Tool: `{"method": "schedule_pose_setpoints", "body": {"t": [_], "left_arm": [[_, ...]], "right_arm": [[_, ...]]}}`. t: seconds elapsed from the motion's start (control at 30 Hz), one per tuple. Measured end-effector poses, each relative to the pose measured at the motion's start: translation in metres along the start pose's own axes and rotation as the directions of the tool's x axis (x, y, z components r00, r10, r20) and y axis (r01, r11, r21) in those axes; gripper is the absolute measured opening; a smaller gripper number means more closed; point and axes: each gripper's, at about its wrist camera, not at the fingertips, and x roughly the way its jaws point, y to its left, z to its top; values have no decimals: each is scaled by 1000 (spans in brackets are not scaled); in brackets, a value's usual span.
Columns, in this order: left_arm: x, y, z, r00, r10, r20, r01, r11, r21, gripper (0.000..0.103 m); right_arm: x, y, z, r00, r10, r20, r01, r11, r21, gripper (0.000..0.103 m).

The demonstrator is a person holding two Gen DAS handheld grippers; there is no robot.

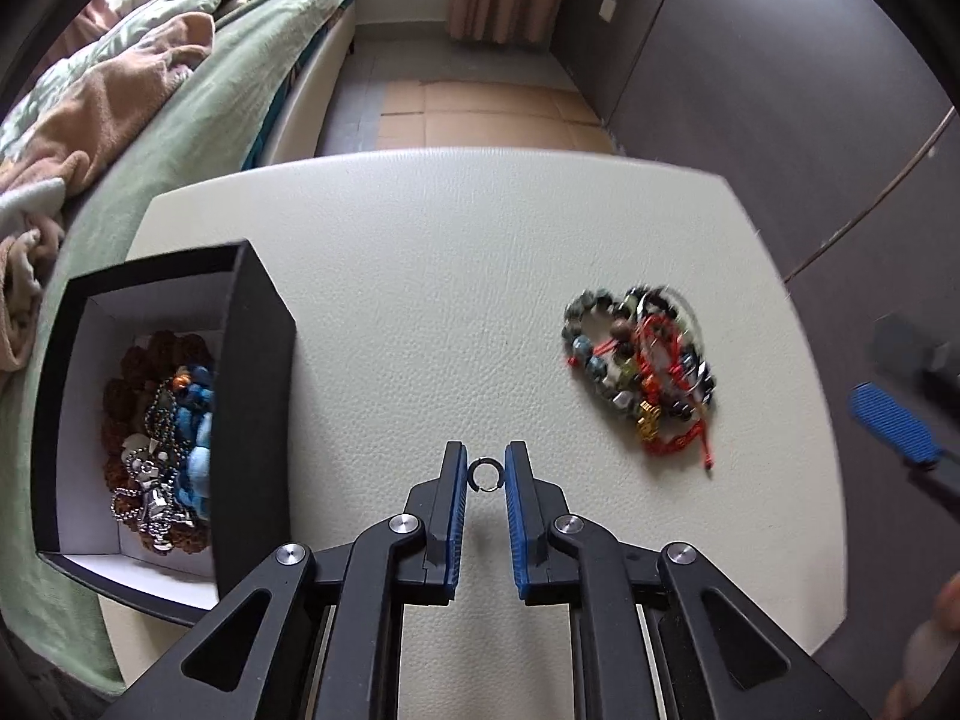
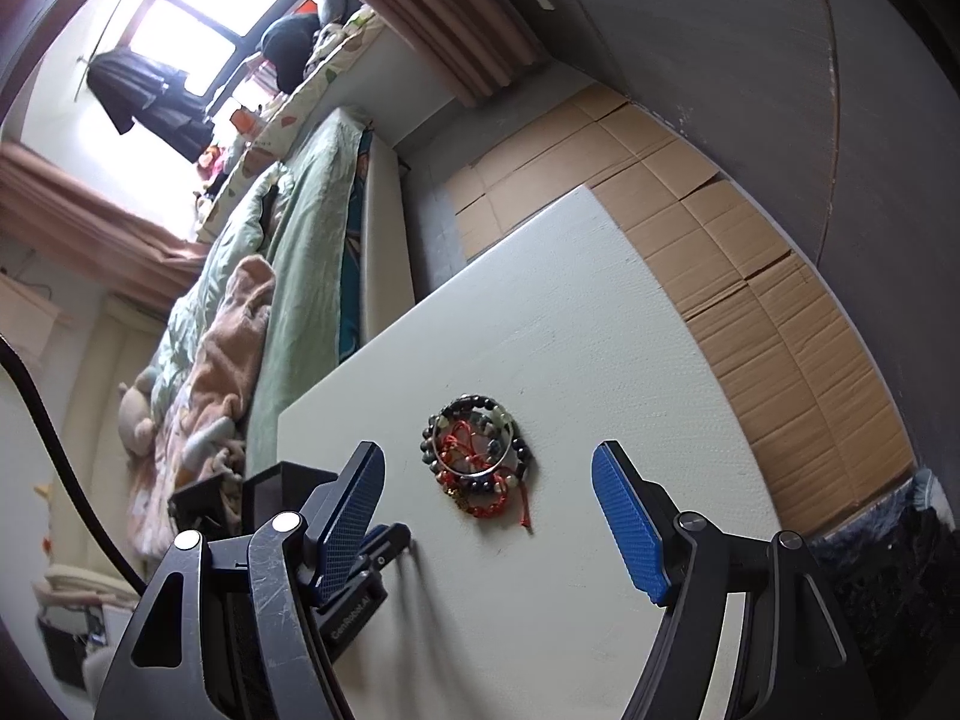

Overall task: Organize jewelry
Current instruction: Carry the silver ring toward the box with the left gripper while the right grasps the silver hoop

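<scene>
Box (image 1: 252,396) sits at the table's (image 1: 420,276) left edge, necklaces (image 1: 159,450) inside; bracelet pile (image 1: 645,369) lies toward the right edge, ring (image 1: 486,474) between them, nearer the front.

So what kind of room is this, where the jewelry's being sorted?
Most likely a bedroom at home. A bed with a green quilt and rumpled blankets runs beside the white table, pink curtains hang at a window, and dark clothing hangs by the window.
</scene>
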Motion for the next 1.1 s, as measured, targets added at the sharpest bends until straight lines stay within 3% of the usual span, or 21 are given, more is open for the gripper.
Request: {"method": "schedule_pose_setpoints", "body": {"t": [0.4,0.83,1.1], "left_arm": [[-47,30,13,987,-36,159,50,995,-86,13],[-52,60,17,979,-90,183,118,982,-146,13],[-57,70,15,975,-82,207,118,979,-167,13]], "right_arm": [[54,20,3,993,-52,-109,40,993,-108,72],[97,33,10,969,-159,-187,112,964,-241,72],[103,39,11,961,-214,-173,156,942,-298,73]]}}
